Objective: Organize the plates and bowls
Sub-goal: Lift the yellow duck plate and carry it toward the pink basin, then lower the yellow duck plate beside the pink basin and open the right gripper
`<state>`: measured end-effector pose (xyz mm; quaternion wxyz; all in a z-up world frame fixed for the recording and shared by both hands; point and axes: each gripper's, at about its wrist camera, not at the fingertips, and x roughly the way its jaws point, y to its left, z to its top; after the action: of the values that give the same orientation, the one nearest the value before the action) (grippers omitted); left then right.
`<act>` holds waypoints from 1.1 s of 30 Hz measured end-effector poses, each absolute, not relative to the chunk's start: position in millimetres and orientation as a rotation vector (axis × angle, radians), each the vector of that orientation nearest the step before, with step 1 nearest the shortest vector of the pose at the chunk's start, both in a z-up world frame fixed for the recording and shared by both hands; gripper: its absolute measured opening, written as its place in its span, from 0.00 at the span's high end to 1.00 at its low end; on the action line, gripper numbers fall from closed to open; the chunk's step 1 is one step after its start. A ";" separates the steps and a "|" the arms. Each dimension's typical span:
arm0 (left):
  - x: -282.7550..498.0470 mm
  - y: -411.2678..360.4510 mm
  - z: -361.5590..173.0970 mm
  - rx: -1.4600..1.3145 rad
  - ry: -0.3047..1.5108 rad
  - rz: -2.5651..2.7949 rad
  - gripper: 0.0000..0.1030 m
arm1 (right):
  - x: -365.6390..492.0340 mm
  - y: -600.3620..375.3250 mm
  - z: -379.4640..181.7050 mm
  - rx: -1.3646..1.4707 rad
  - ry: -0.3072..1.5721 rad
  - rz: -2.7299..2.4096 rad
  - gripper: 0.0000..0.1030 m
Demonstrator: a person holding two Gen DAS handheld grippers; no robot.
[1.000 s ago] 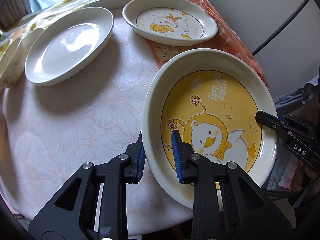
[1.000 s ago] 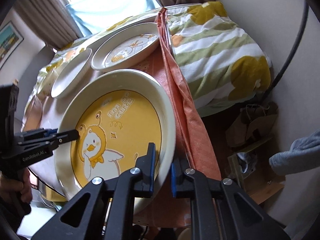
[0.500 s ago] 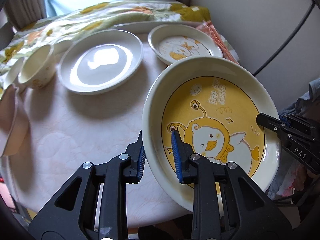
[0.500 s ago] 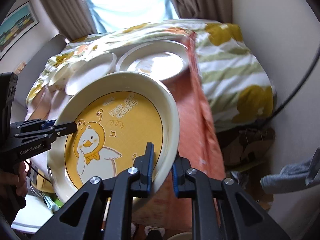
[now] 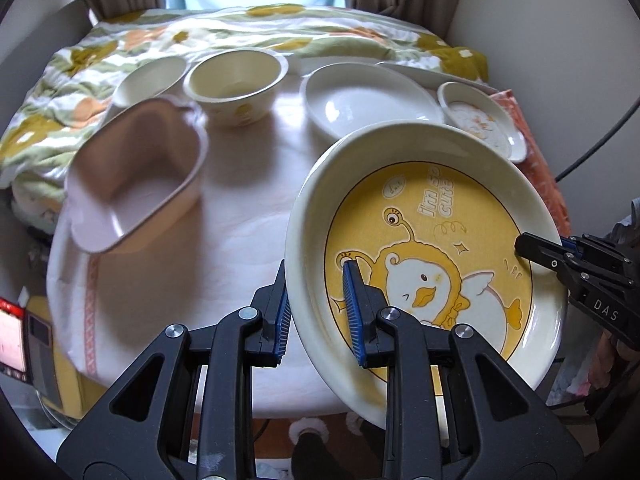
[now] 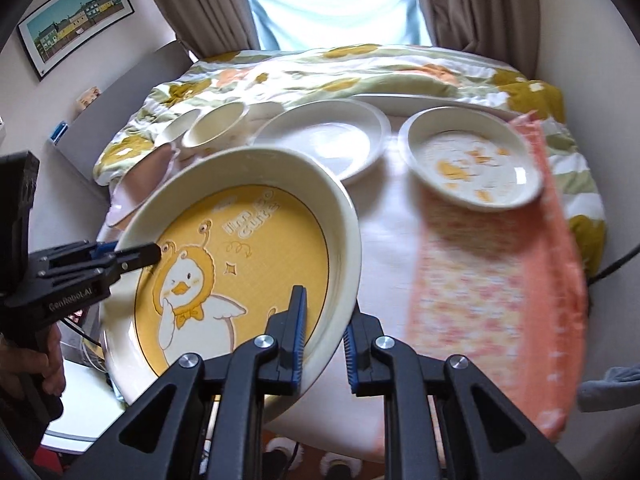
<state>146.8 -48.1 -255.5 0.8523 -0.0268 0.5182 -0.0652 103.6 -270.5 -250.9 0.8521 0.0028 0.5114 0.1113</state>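
1. My left claw (image 5: 316,312) is clamped on the near rim of the yellow duck plate (image 5: 432,248).
2. My right claw (image 6: 324,344) pinches the plate's opposite rim.
3. The plate hangs tilted above the table (image 5: 224,216).

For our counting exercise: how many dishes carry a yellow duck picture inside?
2: the big yellow duck plate held by both claws at the table's near edge, and the small duck plate at the far right. Others may be hidden.

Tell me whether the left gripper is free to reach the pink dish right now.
Probably not: the left gripper is clamped on the yellow duck plate's rim, shared with the right gripper. The pink dish lies unobstructed on the table.
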 end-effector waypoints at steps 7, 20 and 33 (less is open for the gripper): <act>148.5 10.0 -291.5 -0.047 1.102 -0.145 0.79 | 115.6 -211.6 -294.9 0.020 1.102 0.223 0.85; 164.2 34.4 -319.9 -0.057 1.087 -0.156 0.79 | 128.3 -182.8 -328.3 0.013 1.106 0.188 0.85; 162.7 27.9 -322.8 -0.050 1.105 -0.133 0.76 | 131.4 -186.9 -332.0 0.051 1.150 0.161 0.77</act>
<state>162.7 27.9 -322.8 0.8488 -0.0236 0.5244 -0.0629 131.4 -186.9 -332.0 0.8358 0.0241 0.5432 0.0760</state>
